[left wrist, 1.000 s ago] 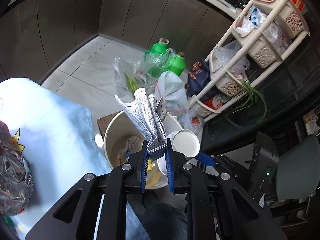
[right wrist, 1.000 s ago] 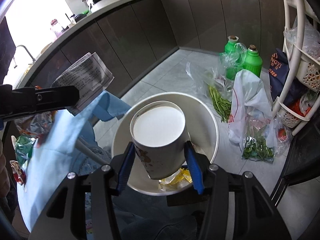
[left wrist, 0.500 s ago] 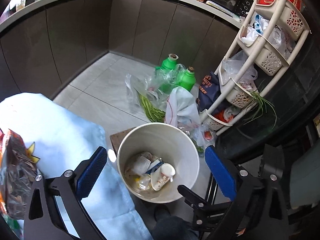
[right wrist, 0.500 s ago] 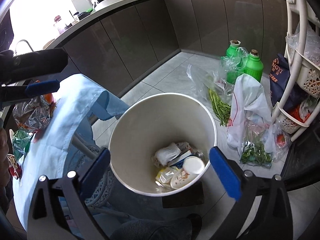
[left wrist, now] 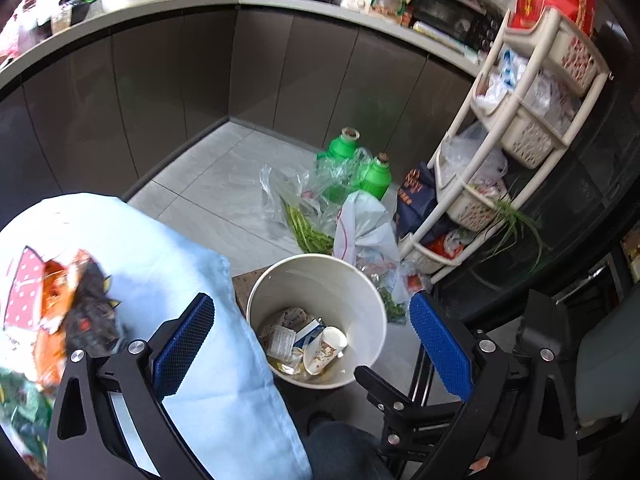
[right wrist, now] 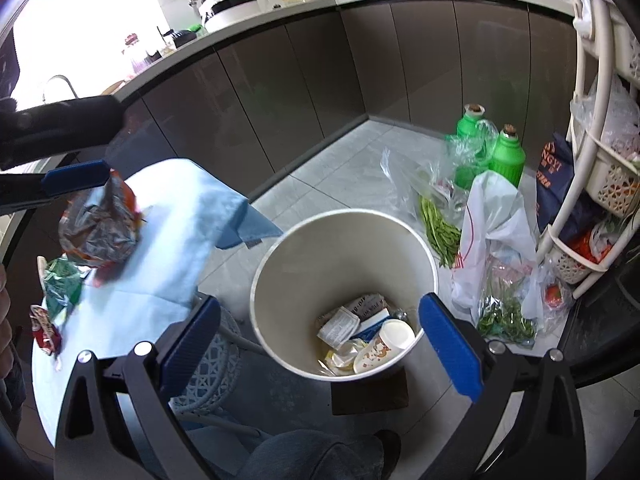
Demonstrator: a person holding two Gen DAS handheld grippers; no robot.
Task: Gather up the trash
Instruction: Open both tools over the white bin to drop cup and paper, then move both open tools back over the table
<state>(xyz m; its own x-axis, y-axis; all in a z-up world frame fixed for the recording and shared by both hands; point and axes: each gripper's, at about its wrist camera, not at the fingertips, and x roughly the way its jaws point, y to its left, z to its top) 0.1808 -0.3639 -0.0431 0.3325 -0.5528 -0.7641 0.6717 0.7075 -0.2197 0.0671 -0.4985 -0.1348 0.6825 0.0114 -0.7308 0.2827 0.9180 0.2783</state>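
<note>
A cream trash bin (left wrist: 256,308) (right wrist: 272,280) stands on the floor beside the table. Inside lie a paper cup (left wrist: 325,345) (right wrist: 384,346), folded newspaper (right wrist: 366,304) and other scraps. My left gripper (left wrist: 312,340) hangs open above the bin with nothing between its blue pads. My right gripper (right wrist: 320,332) is open above the bin too, and empty. On the blue tablecloth (left wrist: 168,248) (right wrist: 180,216) lie a crumpled foil snack bag (left wrist: 80,292) (right wrist: 100,228) and green and red wrappers (right wrist: 60,284). The left gripper's finger (right wrist: 76,174) shows at the left edge of the right wrist view.
Green bottles (left wrist: 344,156) (right wrist: 506,156), plastic bags with greens (left wrist: 308,228) (right wrist: 440,228) and a white bag (right wrist: 496,216) lie on the tiled floor behind the bin. A cream basket rack (left wrist: 520,120) stands at right. Dark cabinets line the back. A person's leg (right wrist: 312,456) is below.
Both grippers opened: the newspaper dropped from the left one and the paper cup from the right one into the bin. Both have risen since.
</note>
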